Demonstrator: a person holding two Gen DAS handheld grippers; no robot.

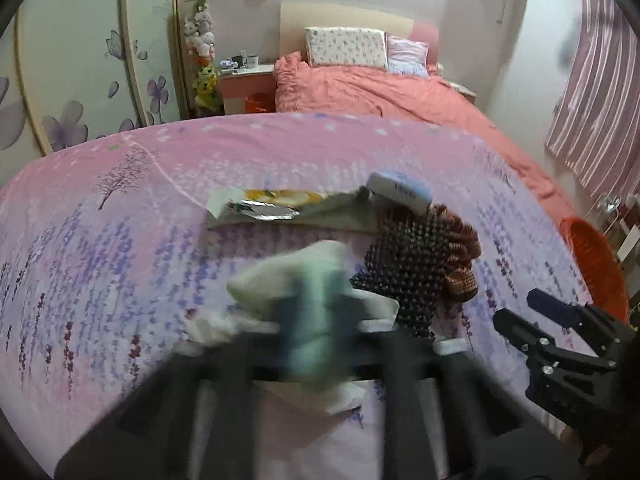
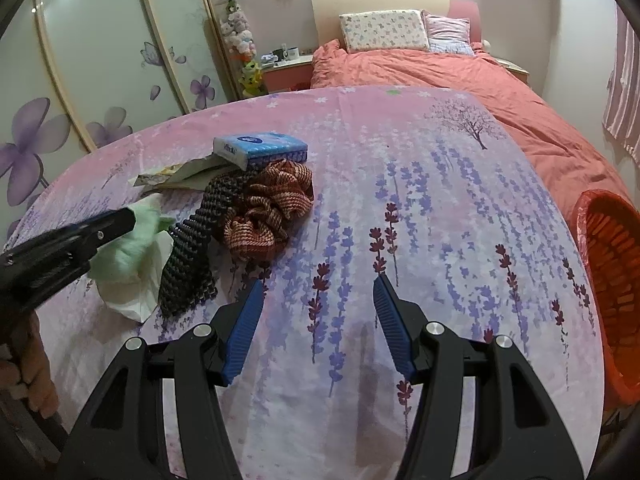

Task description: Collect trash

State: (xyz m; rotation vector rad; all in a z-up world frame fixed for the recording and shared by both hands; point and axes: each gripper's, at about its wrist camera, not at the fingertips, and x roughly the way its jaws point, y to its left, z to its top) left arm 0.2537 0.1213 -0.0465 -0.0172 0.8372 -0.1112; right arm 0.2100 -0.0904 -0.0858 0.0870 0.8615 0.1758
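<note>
A crumpled pale green and white tissue (image 1: 280, 276) lies on the pink lavender-print sheet (image 1: 120, 264). My left gripper (image 1: 316, 320), blurred in its own view, is shut on it. In the right wrist view the left gripper (image 2: 120, 220) pinches the same tissue (image 2: 132, 256) from the left. A torn yellow and silver snack wrapper (image 1: 264, 208) lies just beyond, also the wrapper (image 2: 172, 176). My right gripper (image 2: 318, 312) hovers open over bare sheet, nothing between its blue pads (image 2: 244, 320). It shows at the right edge as the right gripper (image 1: 532, 312).
A blue tissue pack (image 2: 260, 150), a red-brown knitted scrunchie (image 2: 268, 208) and a black studded strip (image 2: 196, 248) sit beside the tissue. An orange mesh basket (image 2: 612, 264) stands off the sheet's right edge. A coral bed (image 2: 480, 76) and wardrobe doors (image 2: 100, 60) lie behind.
</note>
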